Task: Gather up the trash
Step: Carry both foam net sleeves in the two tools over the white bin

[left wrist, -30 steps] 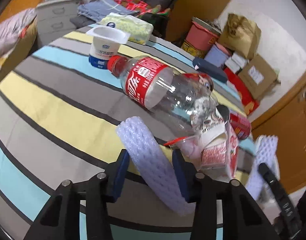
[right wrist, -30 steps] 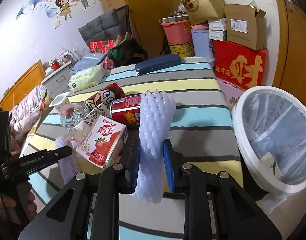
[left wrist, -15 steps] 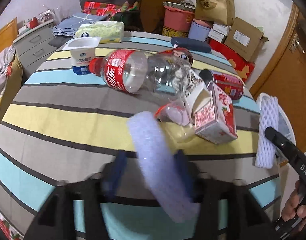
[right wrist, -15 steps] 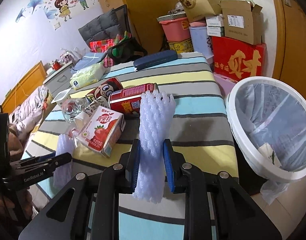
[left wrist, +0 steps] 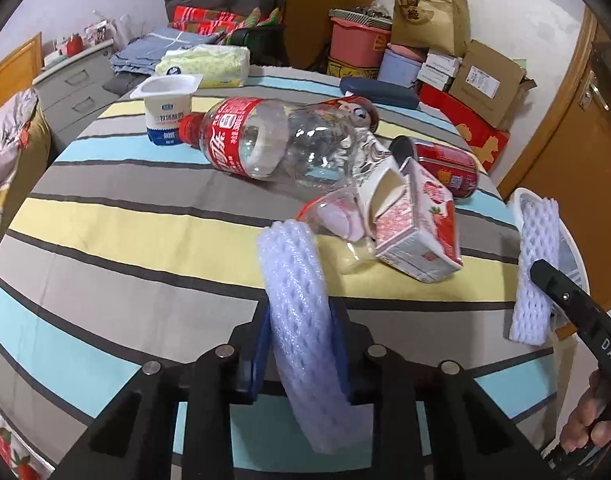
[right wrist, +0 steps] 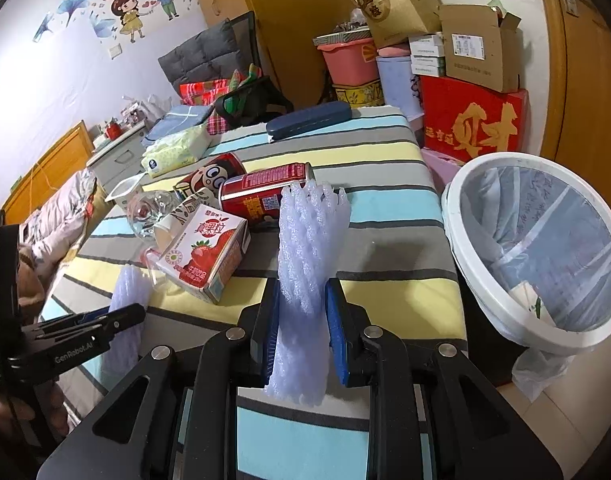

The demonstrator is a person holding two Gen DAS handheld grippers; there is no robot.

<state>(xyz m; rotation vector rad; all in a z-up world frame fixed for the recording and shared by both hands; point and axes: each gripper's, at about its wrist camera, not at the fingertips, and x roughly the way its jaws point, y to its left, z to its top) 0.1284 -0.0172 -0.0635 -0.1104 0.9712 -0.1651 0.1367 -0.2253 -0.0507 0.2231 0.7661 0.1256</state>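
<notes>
My left gripper is shut on a white foam fruit net above the striped table's near edge. My right gripper is shut on a second foam net, held beside the white lined trash bin. The right gripper's net also shows at the right of the left wrist view. On the table lie a clear cola bottle, a strawberry milk carton, a red can, a cartoon can and a yogurt cup.
A crumpled clear plastic cup lies against the carton. A tissue pack and a dark blue case sit at the table's far side. Boxes and tubs stand behind the bin. A bed lies left.
The left gripper has pulled back and turned right with its net, so more of the table and the bin side show. The right gripper has drawn back with its net, closer to the bin.
</notes>
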